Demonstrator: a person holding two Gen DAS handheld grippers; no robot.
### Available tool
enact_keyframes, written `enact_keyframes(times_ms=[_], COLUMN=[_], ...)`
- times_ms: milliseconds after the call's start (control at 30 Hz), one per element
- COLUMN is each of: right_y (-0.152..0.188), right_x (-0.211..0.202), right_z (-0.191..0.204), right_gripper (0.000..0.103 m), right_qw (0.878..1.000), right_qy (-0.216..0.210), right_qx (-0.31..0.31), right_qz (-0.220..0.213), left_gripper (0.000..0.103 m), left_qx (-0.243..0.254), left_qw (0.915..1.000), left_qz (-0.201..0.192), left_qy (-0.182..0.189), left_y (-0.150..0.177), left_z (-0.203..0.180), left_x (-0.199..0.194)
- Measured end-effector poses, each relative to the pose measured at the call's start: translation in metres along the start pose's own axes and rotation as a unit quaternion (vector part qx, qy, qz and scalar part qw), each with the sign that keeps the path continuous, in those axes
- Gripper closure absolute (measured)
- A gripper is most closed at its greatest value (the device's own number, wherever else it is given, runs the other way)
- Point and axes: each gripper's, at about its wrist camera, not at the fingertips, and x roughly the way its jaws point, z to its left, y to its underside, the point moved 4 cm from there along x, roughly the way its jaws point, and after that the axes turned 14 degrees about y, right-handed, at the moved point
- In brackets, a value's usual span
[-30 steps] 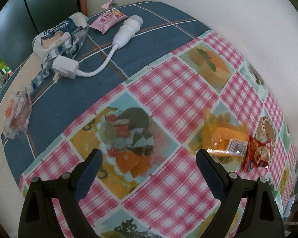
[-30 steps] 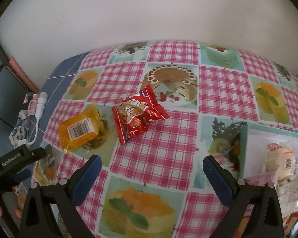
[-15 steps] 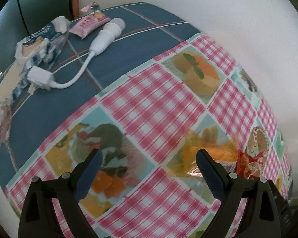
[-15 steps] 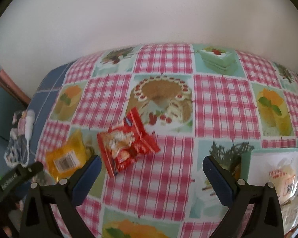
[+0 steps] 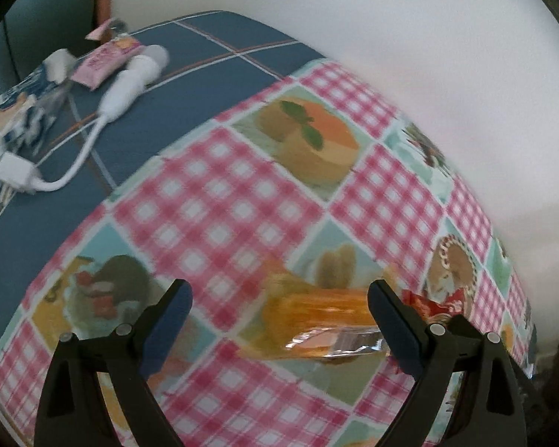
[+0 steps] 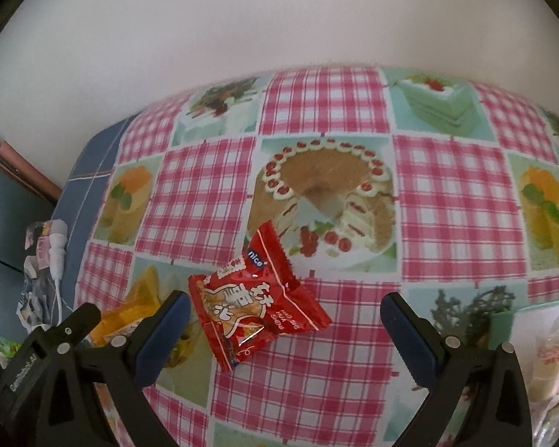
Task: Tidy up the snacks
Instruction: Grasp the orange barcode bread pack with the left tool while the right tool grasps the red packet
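Against a white wall (image 6: 279,18), cake-print checked tablecloth (image 6: 447,201).

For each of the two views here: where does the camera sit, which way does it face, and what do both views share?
Left wrist: on the left gripper, looking steeply down at the orange packet; its own open fingers show.
Right wrist: on the right gripper, looking down at the red packet; its open fingers and the left gripper show.
Shared: both packets, white charger, checked tablecloth.

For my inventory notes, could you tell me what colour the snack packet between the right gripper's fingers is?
Red, with white lettering; the snack packet shows best in the right wrist view.
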Motion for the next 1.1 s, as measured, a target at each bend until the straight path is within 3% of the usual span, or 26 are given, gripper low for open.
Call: enact_keyframes(times_ms=[167,533,733,967,1100], right_y=[0.003,0.003,0.001,0.0,-0.001], right_x=[0.01,0.023,0.022,0.018,0.018], right_z=[0.006,0.004,0.004,0.002,-0.007], right_gripper=[0.0,0.002,0.009,0.025,0.028], right_qw=[1.0,1.0,1.0,1.0,1.0], right_qy=[-0.008,-0.002,-0.005,-0.015,-0.014], right_qx=[0.002,0.005,0.005,0.006,0.016], right_qz=[0.007,0.004,0.001,-0.003,-0.003], left_gripper=[0.008,0.008,0.008,0.008,0.008], left_qx=[0.002,0.001,0.01,0.029,0.039], left_qw=[0.9996,0.9995,0.9995,0.9992,0.9989], left_qz=[0.005,0.013,0.014,0.019,0.022], left_qy=[0.028,0.03,0.026,0.019,0.013], left_y=[0.003,0.007,0.007,0.008,0.008], left_z=[-0.015,-0.017,-0.019,-0.025,-0.027], left_x=[0.011,0.028,0.028,0.033,0.036])
